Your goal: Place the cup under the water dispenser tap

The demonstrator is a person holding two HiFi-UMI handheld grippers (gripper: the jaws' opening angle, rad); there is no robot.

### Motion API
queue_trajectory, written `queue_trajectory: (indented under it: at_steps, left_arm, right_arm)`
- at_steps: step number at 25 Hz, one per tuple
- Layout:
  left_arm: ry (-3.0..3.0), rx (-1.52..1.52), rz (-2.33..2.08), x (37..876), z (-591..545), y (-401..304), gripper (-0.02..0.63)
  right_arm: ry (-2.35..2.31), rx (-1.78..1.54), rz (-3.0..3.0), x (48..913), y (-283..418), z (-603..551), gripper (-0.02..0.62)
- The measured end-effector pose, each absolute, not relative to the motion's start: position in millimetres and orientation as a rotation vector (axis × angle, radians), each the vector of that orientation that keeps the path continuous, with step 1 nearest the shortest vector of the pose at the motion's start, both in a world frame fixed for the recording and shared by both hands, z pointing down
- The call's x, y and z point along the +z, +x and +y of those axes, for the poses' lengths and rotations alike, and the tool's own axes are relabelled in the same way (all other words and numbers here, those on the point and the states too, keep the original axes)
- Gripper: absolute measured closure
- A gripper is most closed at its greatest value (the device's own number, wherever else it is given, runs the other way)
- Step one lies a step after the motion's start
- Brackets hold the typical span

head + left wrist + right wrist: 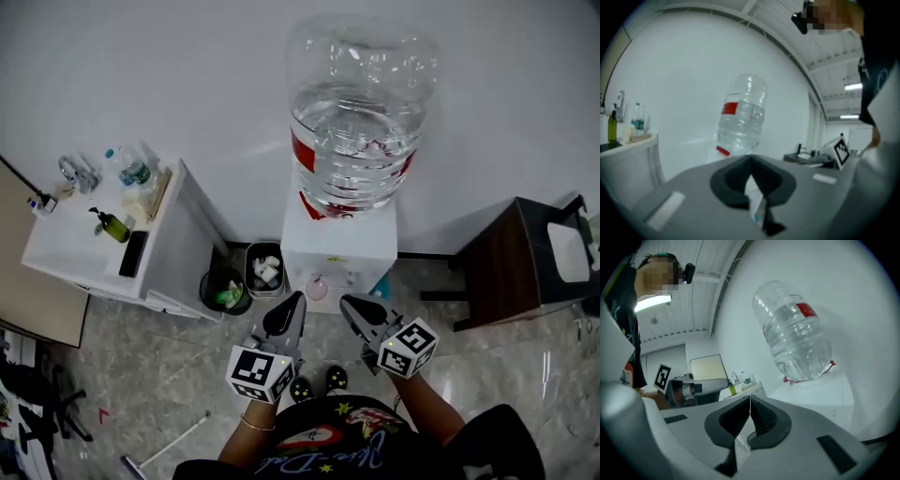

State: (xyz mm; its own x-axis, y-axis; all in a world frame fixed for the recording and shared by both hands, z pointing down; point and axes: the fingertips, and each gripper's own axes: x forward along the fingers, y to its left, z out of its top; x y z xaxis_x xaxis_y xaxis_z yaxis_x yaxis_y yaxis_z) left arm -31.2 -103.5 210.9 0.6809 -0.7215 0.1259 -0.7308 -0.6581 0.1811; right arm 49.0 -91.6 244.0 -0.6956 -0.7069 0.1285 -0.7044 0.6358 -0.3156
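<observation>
Cup (317, 287) is riding in neither tong. Nearest, both are hovering at the person's front, side by side. The left gripper (297, 299) is showing its jaws clenched together with nothing caught between them, and the right gripper (345, 302) is likewise pressing pad against pad, empty. Both are pointing roughly level toward the water dispenser (337, 248). Just beyond their tips the cup is standing as a small pinkish shape low in the dispenser's front recess, apart from both tongs. Whether it is sitting squarely below a tap is too small to tell. It is looking like a small, thin-walled thing, so probably light, easy to tip while empty and easy to crush. A soft pinch across the side wall around mid-height, or over the rim, would likely be the safest hold if it is needing a nudge. Just left of the dispenser two bins (246, 281) are holding rubbish on the floor. Farther left a white counter (164, 248) is carrying bottles and a sink tap. On the right a dark wooden table (502, 267) is standing well apart. Farthest, the big clear water bottle (361, 112) is sitting inverted on the dispenser against the white wall, partly filled.
</observation>
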Motion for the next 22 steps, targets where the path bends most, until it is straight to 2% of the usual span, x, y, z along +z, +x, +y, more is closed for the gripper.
queue_trajectory:
  at_steps: [10,22]
  left_arm:
    - [2.831,0.147,-1.077,177,-106,3,0.614]
    - [2.788,0.205,-1.070,198,-100,6,0.614]
  right_arm:
    - [-1.281,-0.441,2.712,191,78,-78,0.583]
    - [-1.314,-0.505,2.685,207,92,-70,0.583]
